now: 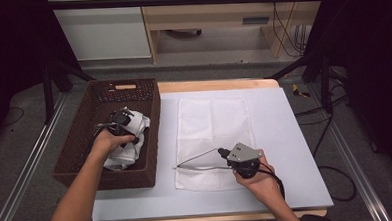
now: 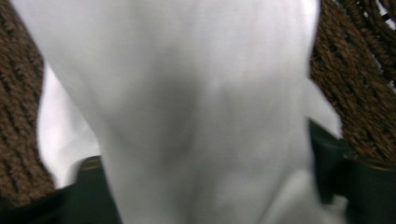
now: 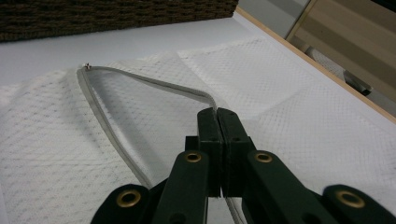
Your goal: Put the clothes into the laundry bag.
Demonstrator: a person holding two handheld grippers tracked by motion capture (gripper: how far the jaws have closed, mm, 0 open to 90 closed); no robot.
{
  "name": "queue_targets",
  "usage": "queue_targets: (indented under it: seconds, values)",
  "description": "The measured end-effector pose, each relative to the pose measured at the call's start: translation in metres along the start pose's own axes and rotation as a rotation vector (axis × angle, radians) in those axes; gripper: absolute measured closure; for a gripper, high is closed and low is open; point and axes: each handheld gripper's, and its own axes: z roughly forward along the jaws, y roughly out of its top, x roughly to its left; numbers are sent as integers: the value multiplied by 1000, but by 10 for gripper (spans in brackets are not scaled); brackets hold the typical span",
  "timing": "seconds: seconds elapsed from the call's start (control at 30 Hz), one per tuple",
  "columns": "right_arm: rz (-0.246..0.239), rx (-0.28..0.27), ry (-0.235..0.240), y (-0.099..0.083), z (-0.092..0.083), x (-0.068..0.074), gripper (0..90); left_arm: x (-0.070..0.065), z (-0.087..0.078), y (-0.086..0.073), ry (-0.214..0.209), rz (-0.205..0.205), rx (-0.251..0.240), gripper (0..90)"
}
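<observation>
1. Risk at the mesh laundry bag [image 1: 212,135]: thin zipper edge [image 3: 140,79] liable to slide out of the right hand-held gripper [image 1: 225,153] if tugged sideways, letting the lifted mouth drop flat onto the bench [image 1: 285,136] again.
2. Risk in the wicker basket [image 1: 80,145]: loose white garment [image 1: 132,138] likely to come up as a bundle, snag on the basket wall, or drag a second fold along if gripped at one thin layer.
3. Risk of a weak hold on the left: soft cloth bunched between the jaws could slip once lifted, since little beyond a fold appears caught.
4. Left hand-held gripper [image 1: 118,120]: down inside the basket, jaws part-way in, white cloth pressed close between them in the left gripper view; whether the pads already squeeze it cannot be told.
5. Right hand-held gripper: jaws pressed together, pinching the zipper edge of the bag near its lower end, holding the opening raised off the mesh.
6. Bag lying flat mid-bench, just right of the basket; garment heaped in the basket's middle.
</observation>
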Motion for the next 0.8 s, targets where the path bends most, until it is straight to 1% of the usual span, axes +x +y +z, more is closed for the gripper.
queue_targets:
  seconds: [0.03, 0.1, 0.13, 0.2, 0.23, 0.33, 0.37, 0.4, 0.47, 0.53, 0.57, 0.6, 0.63, 0.7, 0.73, 0.77, 0.8]
  values:
    - [1, 0, 1, 0, 0, 0, 894, 0, 0, 0, 6, 5, 3, 490]
    - [-1, -1, 0, 0, 0, -1, 894, 0, -2, 0, 8, 14, 6, 569]
    - [2, -1, 2, 0, 1, -1, 895, -1, -4, 0, 14, 19, 7, 625]
    - [11, -2, 9, -1, 1, -2, 895, -3, -9, 1, 34, 35, 3, 687]
    - [18, -2, 13, -1, 2, -3, 895, -4, -13, 1, 44, 40, -11, 715]
    - [48, -2, 30, -3, 3, -5, 895, -7, -27, 0, 65, 60, -62, 739]
    - [57, -1, 34, -3, 3, -5, 895, -8, -33, -1, 71, 57, -84, 740]
    - [59, -1, 35, -4, 3, -5, 895, -9, -38, -2, 77, 51, -107, 742]
    - [64, -3, 42, -4, 3, -6, 895, -11, -49, -5, 91, 57, -142, 744]
    - [64, -2, 44, -5, 3, -6, 896, -12, -60, -8, 94, 55, -181, 745]
    - [64, -2, 44, -5, 3, -6, 896, -12, -60, -8, 94, 55, -181, 746]
    - [73, -5, 54, -5, 3, -6, 896, -14, -69, -11, 100, 62, -211, 747]
    - [75, -5, 55, -4, 4, -6, 895, -15, -73, -13, 108, 71, -223, 747]
    - [90, -8, 68, -4, 4, -6, 895, -18, -80, -15, 111, 79, -245, 748]
    - [90, -8, 68, -4, 4, -6, 895, -18, -80, -15, 111, 79, -245, 748]
    - [97, -9, 73, -5, 5, -7, 896, -19, -85, -18, 111, 85, -262, 749]
    - [97, -9, 73, -5, 5, -7, 896, -19, -85, -18, 111, 85, -262, 750]
